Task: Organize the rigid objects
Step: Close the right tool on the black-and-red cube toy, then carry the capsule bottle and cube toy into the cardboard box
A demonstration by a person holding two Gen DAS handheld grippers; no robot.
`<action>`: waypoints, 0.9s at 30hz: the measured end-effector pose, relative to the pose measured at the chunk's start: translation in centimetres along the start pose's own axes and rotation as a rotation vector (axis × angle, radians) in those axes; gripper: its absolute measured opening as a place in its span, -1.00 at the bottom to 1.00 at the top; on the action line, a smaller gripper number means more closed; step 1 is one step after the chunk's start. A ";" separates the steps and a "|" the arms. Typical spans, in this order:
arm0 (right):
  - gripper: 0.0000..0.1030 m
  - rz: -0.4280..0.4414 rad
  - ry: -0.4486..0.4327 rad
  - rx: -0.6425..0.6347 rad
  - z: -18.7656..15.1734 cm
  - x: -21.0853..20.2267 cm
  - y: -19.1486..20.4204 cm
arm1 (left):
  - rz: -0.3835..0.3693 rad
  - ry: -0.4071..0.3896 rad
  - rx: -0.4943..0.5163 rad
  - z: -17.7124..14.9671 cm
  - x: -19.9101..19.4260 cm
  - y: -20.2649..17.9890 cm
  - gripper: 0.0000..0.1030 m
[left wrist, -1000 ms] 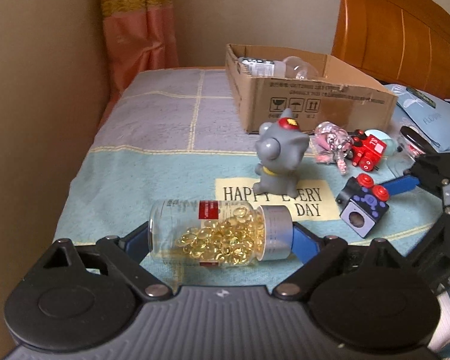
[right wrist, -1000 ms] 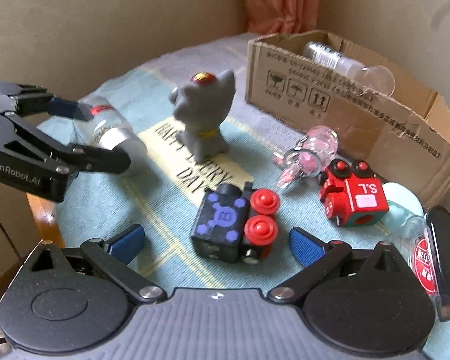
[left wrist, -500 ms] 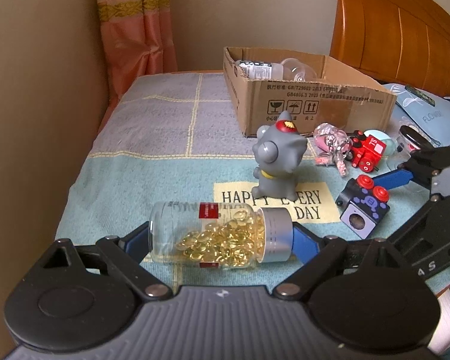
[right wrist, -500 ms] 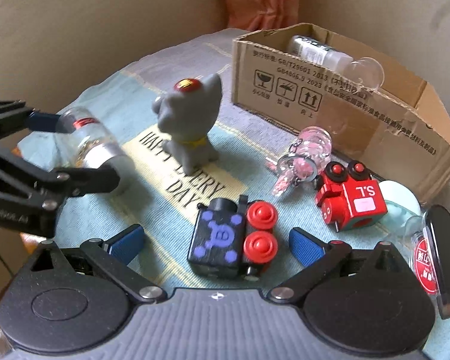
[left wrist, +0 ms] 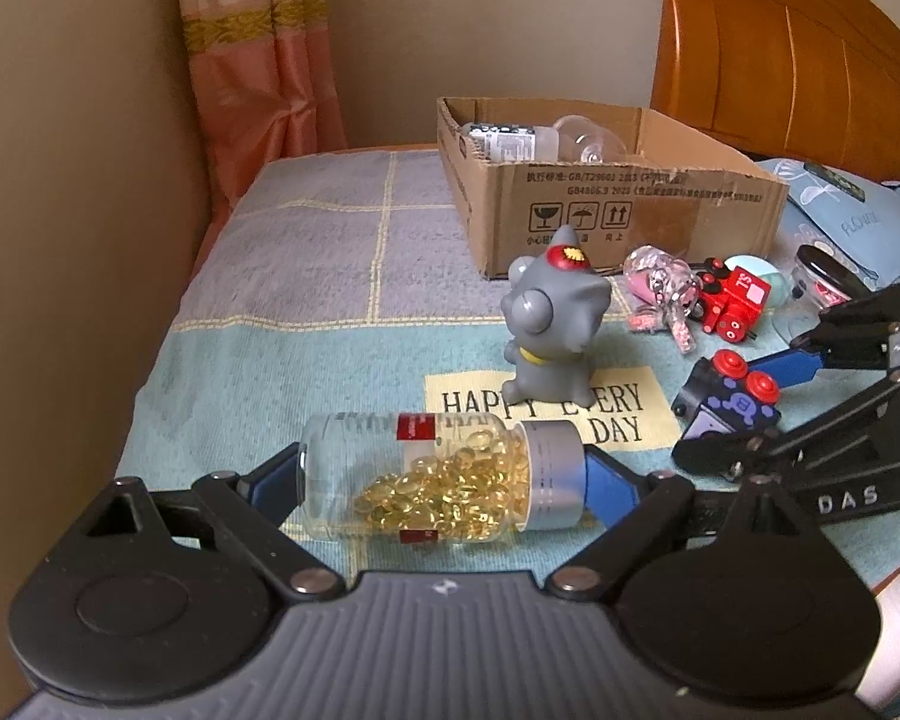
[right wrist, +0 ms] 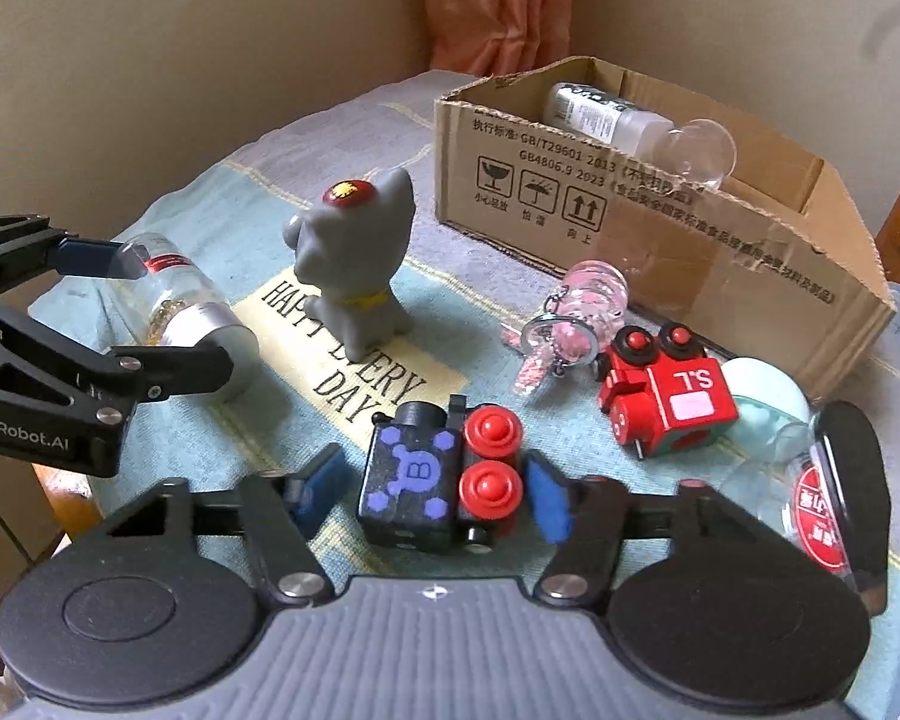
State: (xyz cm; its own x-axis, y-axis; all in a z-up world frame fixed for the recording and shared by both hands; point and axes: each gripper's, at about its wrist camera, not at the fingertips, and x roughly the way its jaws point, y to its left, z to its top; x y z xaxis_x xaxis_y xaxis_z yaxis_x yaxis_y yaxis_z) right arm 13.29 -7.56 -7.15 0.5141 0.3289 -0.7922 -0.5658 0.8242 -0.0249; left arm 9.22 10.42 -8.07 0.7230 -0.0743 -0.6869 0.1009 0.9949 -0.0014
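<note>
My left gripper (left wrist: 444, 480) is shut on a clear bottle of yellow capsules (left wrist: 444, 480) with a silver cap, held lengthwise just above the cloth; the bottle also shows in the right wrist view (right wrist: 186, 306). My right gripper (right wrist: 432, 489) is open around a black toy train (right wrist: 444, 480) with red wheels; its blue pads (right wrist: 546, 498) stand close to both sides, a gap showing on the left. The train shows in the left wrist view (left wrist: 729, 396). A cardboard box (right wrist: 660, 222) stands behind.
A grey cat figurine (right wrist: 354, 264) stands on the "HAPPY EVERY DAY" patch. A pink keychain (right wrist: 576, 312), a red toy train (right wrist: 666, 396), a pale blue ball (right wrist: 762, 390) and a black-lidded jar (right wrist: 834, 492) lie to the right. The box holds a bottle (right wrist: 600, 114) and a glass bulb (right wrist: 702, 150). A wall is on the left.
My right gripper's fingers have closed in around the black train. My left gripper has lifted the capsule bottle a little and pulled back.
</note>
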 end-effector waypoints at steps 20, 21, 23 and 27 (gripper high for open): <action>0.06 0.040 0.005 -0.074 0.8 -6.6 -2.8 | -0.088 0.081 0.154 4.4 -4.3 -0.3 0.80; 0.06 0.038 -0.003 -0.075 1.1 -7.0 -3.1 | -0.098 0.077 0.160 5.0 -4.6 -0.4 0.80; 0.06 0.027 -0.025 -0.079 1.8 -8.1 -3.7 | -0.121 0.067 0.170 6.2 -5.1 -0.6 0.80; 0.06 -0.002 -0.067 -0.077 3.1 -9.9 -5.2 | -0.149 0.046 0.197 8.9 -5.3 -1.4 0.80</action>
State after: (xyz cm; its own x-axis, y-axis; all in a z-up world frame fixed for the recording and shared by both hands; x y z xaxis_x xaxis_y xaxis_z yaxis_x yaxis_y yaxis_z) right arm 13.12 -13.65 2.76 0.5558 0.3591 -0.7498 -0.6113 0.7877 -0.0759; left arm 11.40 8.83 2.05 0.6590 -0.2111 -0.7219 0.3380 0.9406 0.0335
